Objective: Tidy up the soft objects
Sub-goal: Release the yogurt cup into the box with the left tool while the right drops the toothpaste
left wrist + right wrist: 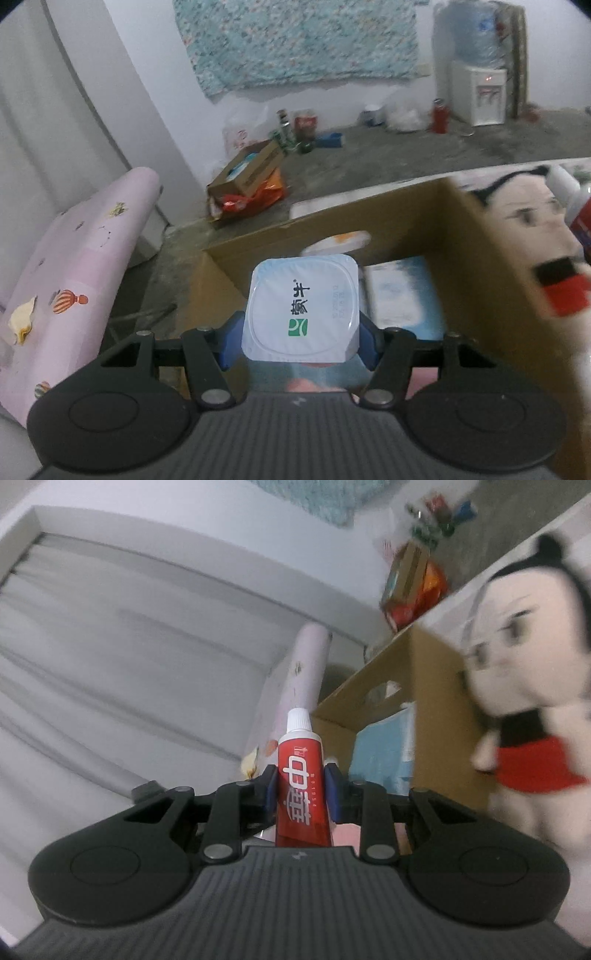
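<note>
Left wrist view: a yogurt cup (301,308) is being clamped by the left gripper (301,341) above the open cardboard box (369,206). A toothpaste tube (301,779) is being pinched by the right gripper (301,788) beside that box. Each item is best being lowered inside before release, with the plush doll (532,709) being avoided.

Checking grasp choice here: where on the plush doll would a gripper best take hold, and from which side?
The doll stands upright beside the cardboard box. Probably grip its narrow red-clad torso, below the big round head, coming level from the front with one finger on each flank. The head looks too wide. Both grippers are full: yogurt cup left, toothpaste right.
</note>
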Demonstrator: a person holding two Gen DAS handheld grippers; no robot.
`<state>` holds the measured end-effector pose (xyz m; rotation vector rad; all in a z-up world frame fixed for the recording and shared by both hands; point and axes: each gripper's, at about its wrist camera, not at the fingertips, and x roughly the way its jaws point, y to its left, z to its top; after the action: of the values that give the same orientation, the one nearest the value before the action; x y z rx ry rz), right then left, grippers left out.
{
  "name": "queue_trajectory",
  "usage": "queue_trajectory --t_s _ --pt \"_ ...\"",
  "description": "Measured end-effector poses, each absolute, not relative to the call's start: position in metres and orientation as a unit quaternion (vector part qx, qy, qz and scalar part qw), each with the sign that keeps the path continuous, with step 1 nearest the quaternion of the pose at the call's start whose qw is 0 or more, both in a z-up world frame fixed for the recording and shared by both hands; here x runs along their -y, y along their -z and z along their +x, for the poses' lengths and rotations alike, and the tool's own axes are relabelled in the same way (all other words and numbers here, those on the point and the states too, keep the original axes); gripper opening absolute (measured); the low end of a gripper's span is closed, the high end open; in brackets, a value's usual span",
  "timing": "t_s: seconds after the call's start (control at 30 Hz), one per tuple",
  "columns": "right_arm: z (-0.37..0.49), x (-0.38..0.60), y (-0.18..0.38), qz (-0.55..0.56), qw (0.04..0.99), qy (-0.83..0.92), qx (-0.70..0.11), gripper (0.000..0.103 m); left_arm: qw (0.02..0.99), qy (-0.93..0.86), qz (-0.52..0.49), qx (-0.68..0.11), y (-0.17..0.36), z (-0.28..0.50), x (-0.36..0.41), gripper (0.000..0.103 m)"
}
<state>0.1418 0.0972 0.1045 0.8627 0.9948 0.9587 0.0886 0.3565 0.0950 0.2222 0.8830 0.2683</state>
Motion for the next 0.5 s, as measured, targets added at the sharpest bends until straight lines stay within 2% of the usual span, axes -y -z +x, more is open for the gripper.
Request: queue_trajectory --t_s 0.3,0.5 --pt "0.188 -0.204 -0.099 0.34 0.684 -0.417 -0.492 0.026 0.867 -0.16 0.071 -0.466 -0.014 0.146 -0.407 0.062" --pt "0.2 -0.236 -0.088 0.299 0.699 -0.393 -0.517 0.026 0.872 -0.173 0.058 -0.454 -0.029 0.134 -0.409 0.065"
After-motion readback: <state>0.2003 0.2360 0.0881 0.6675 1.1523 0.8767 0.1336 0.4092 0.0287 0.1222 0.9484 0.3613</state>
